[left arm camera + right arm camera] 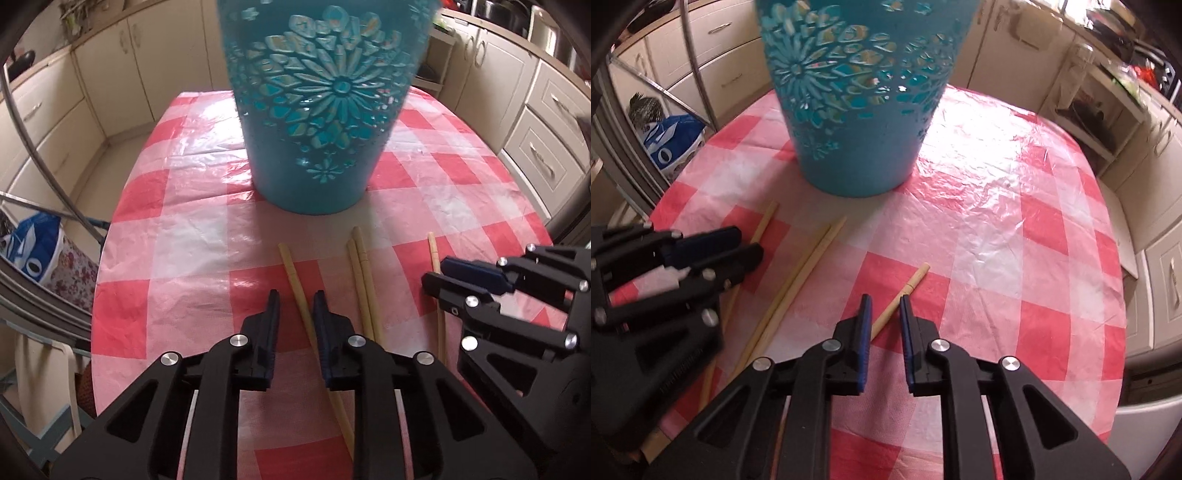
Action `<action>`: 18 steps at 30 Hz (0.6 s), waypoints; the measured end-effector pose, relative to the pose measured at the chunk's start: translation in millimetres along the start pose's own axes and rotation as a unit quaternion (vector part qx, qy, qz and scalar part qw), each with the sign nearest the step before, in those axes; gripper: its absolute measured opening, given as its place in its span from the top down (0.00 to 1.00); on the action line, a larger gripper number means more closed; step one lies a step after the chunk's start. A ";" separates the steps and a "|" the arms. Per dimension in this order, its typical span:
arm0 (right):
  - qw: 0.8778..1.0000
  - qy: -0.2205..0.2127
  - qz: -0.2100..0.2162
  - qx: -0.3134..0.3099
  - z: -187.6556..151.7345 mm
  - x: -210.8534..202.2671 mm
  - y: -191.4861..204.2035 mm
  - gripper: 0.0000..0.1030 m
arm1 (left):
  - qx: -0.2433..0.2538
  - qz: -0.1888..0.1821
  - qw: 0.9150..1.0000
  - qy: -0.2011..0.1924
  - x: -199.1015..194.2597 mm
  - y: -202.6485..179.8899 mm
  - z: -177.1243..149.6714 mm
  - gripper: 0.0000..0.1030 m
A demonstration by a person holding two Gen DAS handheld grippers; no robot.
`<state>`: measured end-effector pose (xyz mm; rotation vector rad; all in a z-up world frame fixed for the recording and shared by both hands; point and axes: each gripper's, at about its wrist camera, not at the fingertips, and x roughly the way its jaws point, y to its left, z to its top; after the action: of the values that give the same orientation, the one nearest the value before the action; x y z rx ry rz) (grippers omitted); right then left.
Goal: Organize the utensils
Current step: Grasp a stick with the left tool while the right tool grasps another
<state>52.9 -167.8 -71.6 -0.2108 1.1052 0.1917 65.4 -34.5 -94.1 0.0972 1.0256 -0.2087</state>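
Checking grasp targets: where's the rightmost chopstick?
The rightmost chopstick lies alone on the checked tablecloth, between the open right gripper fingers, right of the chopstick pair.

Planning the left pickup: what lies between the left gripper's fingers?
One chopstick lies between the open left gripper fingers on the tablecloth, shown in the left wrist view.

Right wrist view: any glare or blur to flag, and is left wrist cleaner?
Right wrist view: strong glare on the tablecloth right of the teal holder; the left tongs are motion-blurred; fisheye bends the cabinets. Left wrist view: milder sheen on the cloth left of the holder; chopsticks are sharp, and the holder's top is cropped.
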 end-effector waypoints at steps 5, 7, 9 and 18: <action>1.000 -0.005 0.010 0.008 -2.5 -0.7 -2.1 0.87 | -0.011 -0.035 0.999 0.010 -1.2 2.6 0.9 0.95; 1.000 -0.007 0.013 0.011 1.3 1.5 -3.4 0.87 | -0.012 -0.034 0.999 0.010 -1.1 5.5 1.1 0.95; 1.000 -0.012 0.016 0.024 -1.0 0.9 -5.9 0.86 | -0.006 -0.029 1.000 0.011 -1.2 5.0 0.5 0.95; 0.992 -0.071 0.063 0.084 -16.0 0.0 -22.5 0.94 | -0.018 -0.073 0.997 0.012 -1.2 10.8 2.8 0.96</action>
<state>44.9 -193.7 -76.9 0.0232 0.9881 0.2219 69.5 -24.4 -91.7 -0.0082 1.0613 -0.3229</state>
